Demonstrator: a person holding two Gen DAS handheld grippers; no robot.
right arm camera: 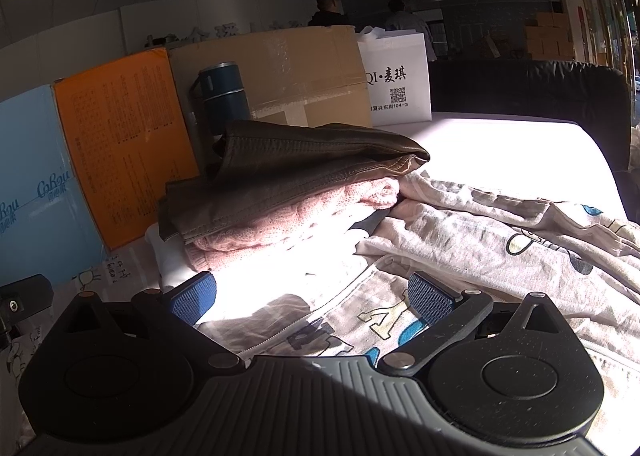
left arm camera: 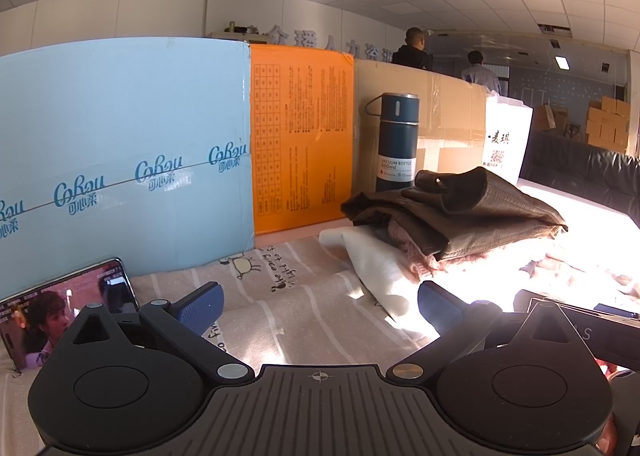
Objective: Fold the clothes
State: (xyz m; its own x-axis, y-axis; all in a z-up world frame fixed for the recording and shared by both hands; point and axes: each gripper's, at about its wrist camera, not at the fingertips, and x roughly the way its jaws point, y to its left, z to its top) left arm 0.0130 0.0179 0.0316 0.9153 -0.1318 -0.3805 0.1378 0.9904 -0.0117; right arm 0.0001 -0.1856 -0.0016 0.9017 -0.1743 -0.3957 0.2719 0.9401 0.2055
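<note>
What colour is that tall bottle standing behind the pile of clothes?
The bottle is dark teal blue with a white label; the left wrist view shows it best.

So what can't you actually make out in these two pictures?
- Sunlit table, both views: glare washes out the surface.
- Vacuum bottle, right view: base hidden behind the brown leather jacket.
- Phone, left view: partly covered by the left gripper.
- Printed garment, right view: crumpled, cut off by the frame edge.

A dark blue vacuum bottle is standing before a cardboard box, beside orange and light blue boxes. A phone is playing video, propped up.
</note>
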